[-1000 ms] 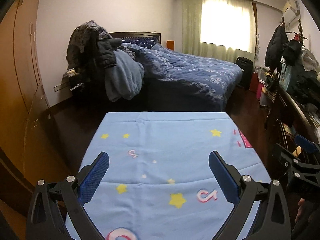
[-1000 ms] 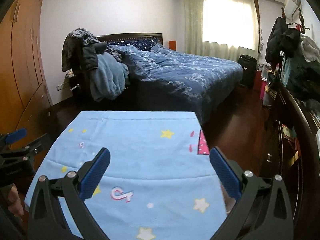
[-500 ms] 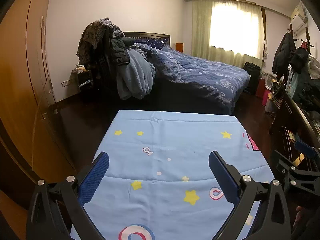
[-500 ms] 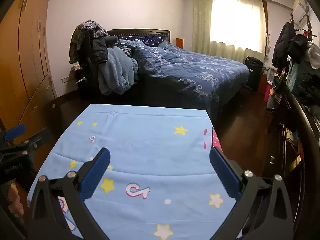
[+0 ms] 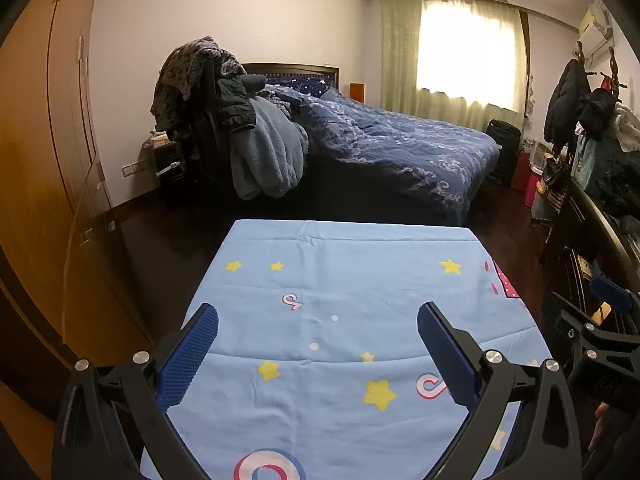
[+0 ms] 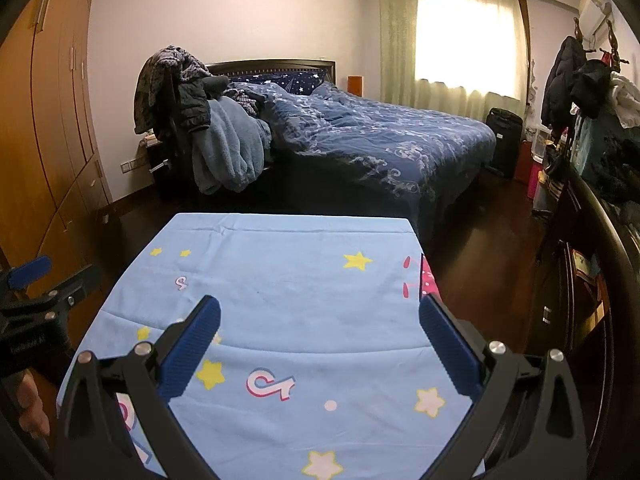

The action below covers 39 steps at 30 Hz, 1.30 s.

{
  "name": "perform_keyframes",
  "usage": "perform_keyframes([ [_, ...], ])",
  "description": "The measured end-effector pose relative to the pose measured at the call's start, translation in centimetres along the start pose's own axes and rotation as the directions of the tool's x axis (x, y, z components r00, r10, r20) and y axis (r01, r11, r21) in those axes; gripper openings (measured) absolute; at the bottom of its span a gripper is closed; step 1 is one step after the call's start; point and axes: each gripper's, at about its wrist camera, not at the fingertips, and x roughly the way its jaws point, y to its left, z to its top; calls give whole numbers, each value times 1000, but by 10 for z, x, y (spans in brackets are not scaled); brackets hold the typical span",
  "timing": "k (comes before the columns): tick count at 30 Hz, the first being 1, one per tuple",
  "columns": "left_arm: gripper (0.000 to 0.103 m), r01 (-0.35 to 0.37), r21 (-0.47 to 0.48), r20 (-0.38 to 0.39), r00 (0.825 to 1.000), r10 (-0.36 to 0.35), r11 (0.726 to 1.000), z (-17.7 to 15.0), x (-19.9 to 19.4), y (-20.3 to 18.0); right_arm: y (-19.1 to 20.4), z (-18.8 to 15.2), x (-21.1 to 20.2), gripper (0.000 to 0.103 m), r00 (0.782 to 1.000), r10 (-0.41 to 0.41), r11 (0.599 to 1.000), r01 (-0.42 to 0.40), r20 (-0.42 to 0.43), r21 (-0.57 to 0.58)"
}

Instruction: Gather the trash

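Both grippers level — jaws wide.

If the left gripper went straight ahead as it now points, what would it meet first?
Probably nothing soon: the open left gripper points over the blue star-print cloth toward the bed; depth is unclear.

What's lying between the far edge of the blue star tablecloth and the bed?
Only a strip of dark wooden floor separates the tablecloth from the bed; nothing shows on it in either wrist view.
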Motion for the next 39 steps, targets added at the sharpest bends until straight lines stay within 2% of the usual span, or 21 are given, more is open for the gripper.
perform_keyframes([
  [39, 99, 4, -2, -3, 1000, -4, 1000, -1, -1, -3, -2, 2, -1, 100, 1000, 1, 1000, -1, 4, 4],
])
